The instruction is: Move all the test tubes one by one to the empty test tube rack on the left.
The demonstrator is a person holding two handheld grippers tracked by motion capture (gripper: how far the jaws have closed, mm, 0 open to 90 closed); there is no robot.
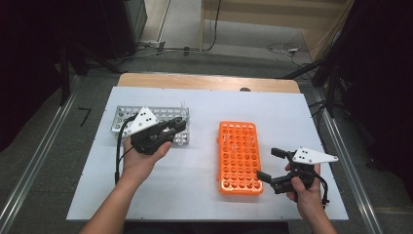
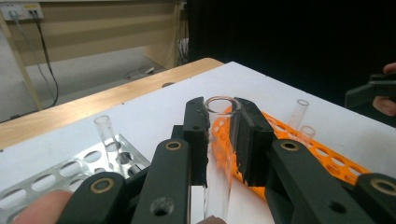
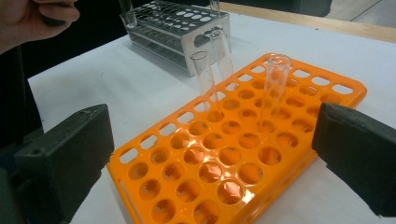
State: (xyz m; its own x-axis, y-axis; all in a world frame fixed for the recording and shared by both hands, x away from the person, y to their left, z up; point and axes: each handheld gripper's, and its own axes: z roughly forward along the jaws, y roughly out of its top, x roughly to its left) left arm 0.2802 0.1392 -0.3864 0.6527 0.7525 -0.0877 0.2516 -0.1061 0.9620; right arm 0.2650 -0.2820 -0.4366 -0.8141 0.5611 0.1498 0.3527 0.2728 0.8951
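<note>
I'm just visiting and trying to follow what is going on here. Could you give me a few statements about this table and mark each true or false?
1. The left gripper is shut on a glass test tube. True.
2. The right gripper also holds a tube. False: its jaws stand open with nothing between them.
3. The orange rack lies right of the metal rack in the high view. True.
4. The orange rack holds no tubes. False: three clear tubes stand in it.
</note>
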